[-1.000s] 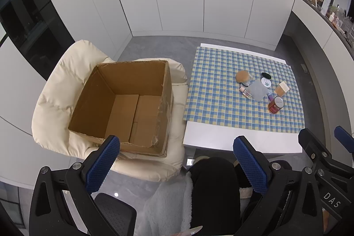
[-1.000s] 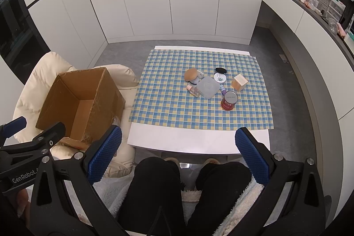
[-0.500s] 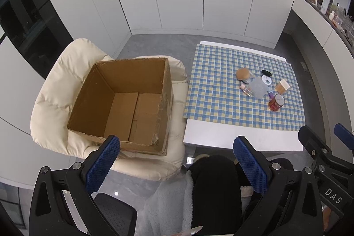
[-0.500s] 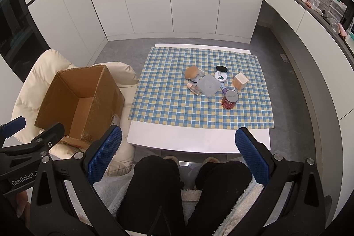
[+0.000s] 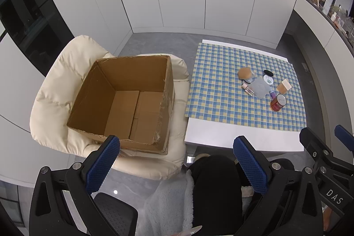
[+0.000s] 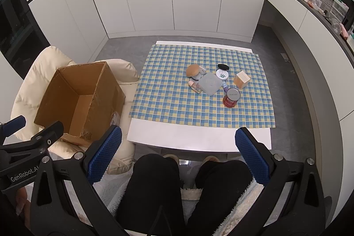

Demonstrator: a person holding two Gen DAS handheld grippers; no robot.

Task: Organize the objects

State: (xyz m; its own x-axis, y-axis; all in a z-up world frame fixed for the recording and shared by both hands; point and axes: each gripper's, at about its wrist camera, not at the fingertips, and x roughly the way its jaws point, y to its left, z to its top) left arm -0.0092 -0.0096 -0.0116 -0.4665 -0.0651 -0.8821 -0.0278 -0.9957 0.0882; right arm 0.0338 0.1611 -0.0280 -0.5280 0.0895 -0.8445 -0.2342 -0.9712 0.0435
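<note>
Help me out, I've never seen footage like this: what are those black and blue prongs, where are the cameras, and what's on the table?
There is no robot. A seated person holds a clamp-like tool in each hand, and each carries a wide-angle camera looking along its two blue-padded fingers. The left gripper looks down towards an empty cardboard box on a cream cushioned chair. The right gripper faces a white table with a checked cloth. On the cloth sits a cluster of small things: a red jar, a grey square lid, a tan cube and a few toiletries. Both grippers are open and hold nothing.
</note>
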